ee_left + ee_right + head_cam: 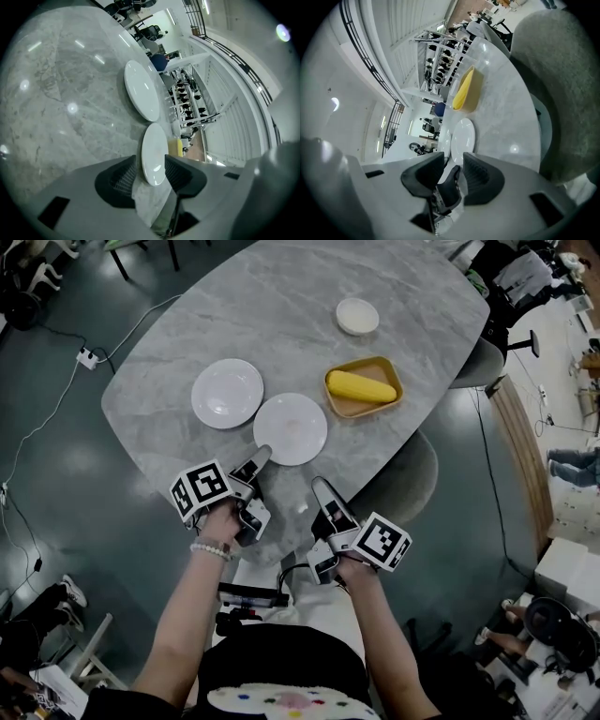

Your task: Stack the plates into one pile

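We look down on an oval grey marble table (187,343) on a dark, glossy floor (66,474), a grey padded chair (405,476) tucked beneath, a power strip (87,357) nearby.

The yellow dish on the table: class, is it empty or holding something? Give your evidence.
Holding something: one long yellow item lies inside the yellow dish, within its rim. What the item is cannot be told.

Office or lab: power strip (87,357), trailing cables (39,426).
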The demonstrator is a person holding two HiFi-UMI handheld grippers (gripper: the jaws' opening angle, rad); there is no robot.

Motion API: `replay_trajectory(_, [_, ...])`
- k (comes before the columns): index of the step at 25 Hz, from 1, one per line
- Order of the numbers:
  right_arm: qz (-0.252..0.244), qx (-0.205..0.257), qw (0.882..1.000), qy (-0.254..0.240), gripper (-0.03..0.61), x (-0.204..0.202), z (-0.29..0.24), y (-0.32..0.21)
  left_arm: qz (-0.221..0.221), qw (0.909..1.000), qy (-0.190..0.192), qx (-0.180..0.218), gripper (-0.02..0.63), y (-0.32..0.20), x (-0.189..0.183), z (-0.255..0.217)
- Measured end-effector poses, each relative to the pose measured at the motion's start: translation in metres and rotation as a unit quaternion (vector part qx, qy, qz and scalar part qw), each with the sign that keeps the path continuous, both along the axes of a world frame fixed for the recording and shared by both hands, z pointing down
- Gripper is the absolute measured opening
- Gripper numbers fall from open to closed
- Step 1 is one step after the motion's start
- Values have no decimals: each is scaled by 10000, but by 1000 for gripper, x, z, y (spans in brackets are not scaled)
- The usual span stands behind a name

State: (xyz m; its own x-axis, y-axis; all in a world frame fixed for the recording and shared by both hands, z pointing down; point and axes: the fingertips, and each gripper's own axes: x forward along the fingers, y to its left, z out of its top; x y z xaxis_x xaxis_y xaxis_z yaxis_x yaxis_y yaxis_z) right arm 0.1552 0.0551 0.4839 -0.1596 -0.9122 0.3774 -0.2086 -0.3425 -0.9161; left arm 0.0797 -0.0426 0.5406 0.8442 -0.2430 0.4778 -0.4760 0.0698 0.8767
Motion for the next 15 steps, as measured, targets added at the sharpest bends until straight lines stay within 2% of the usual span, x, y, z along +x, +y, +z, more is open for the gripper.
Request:
replay_trajectory(6, [-83, -40, 9999, 107, 109, 4, 3, 8, 3, 9999, 108, -11, 179, -1, 5, -2])
replay_trajectory(11, [-50, -43, 9999, 88, 109, 8, 2, 18, 15, 10000, 44, -83, 158, 6, 14, 1])
replay_trajectory(15, [-8, -52, 10000, 69, 109, 9, 5, 16, 211, 9996, -168, -100, 87, 8, 14, 10])
